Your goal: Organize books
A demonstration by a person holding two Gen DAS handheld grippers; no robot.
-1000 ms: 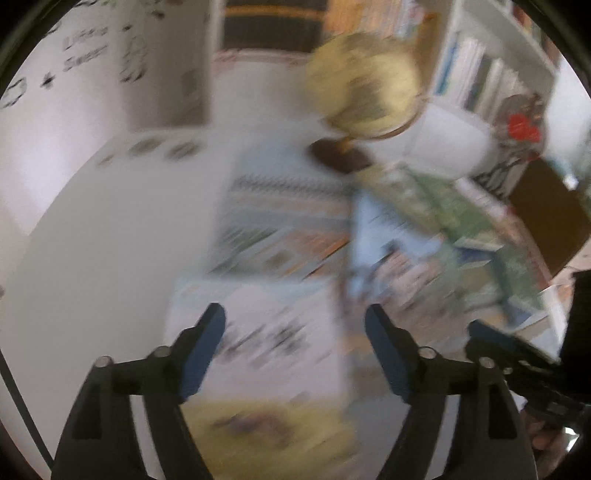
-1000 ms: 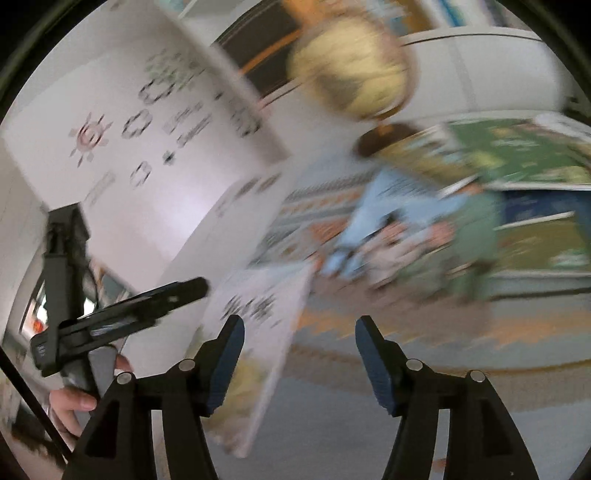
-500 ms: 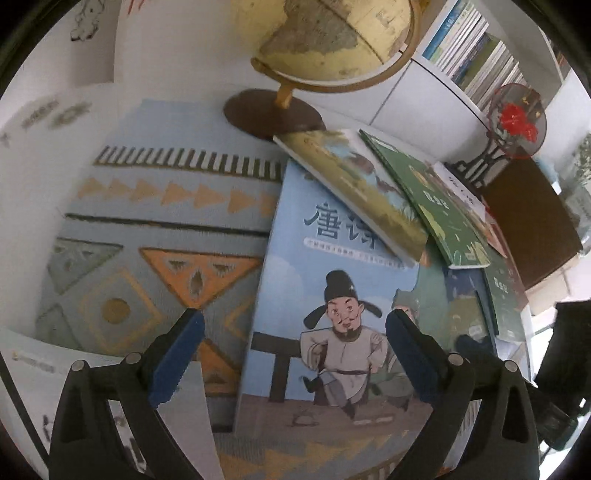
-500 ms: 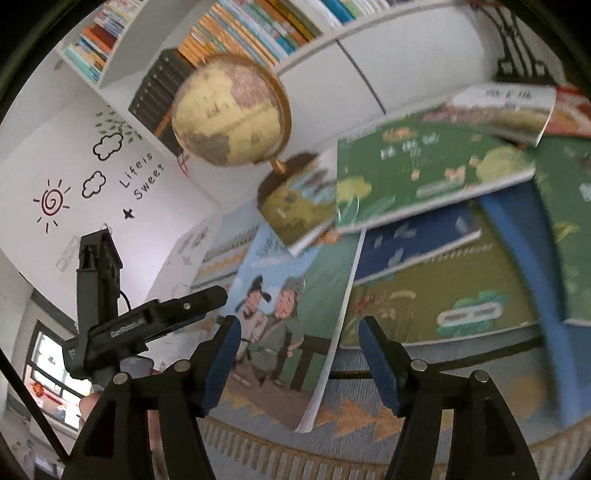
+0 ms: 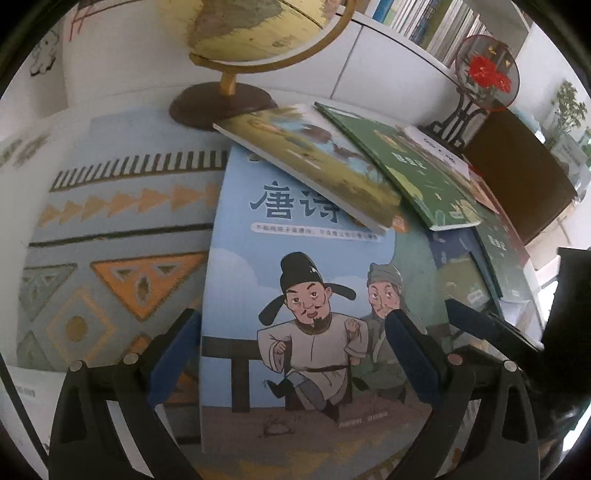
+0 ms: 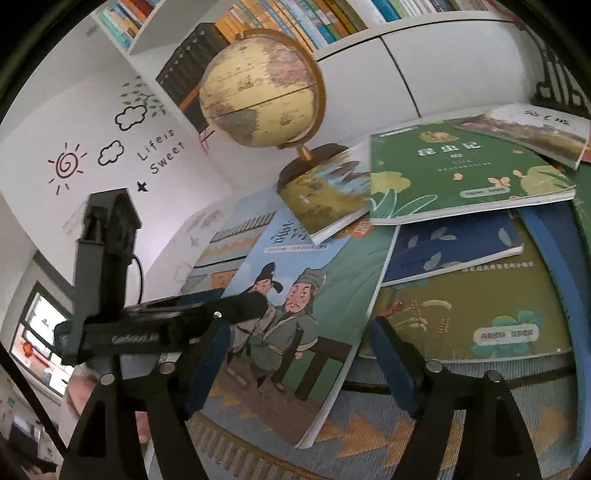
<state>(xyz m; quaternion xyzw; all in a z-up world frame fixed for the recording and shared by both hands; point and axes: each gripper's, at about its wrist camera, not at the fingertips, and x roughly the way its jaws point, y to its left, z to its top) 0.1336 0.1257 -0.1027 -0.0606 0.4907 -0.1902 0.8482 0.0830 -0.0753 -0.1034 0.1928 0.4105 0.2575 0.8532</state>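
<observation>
A light blue book (image 5: 295,295) with two cartoon men on its cover lies on the patterned mat (image 5: 110,221). My left gripper (image 5: 291,347) hovers over its lower half, open wide, pads clear of it. A landscape-cover book (image 5: 314,162) and a green book (image 5: 417,173) overlap its top. In the right wrist view the same blue book (image 6: 295,314) has its right edge between the fingers of my right gripper (image 6: 301,363), whose jaws are opening and touch nothing. A dark blue book (image 6: 454,247) and an olive book (image 6: 472,306) lie to the right.
A globe (image 6: 258,92) on a brown base stands behind the pile. A round ornament with a red flower (image 5: 484,70) stands at the back right, beside a brown block (image 5: 517,184). Full bookshelves (image 6: 295,18) line the wall. A white booklet (image 5: 22,398) lies at the lower left.
Both grippers swung from the white booklet over to the book pile and sank toward the light blue book. The left jaws spread wider, and the right jaws have widened too.
</observation>
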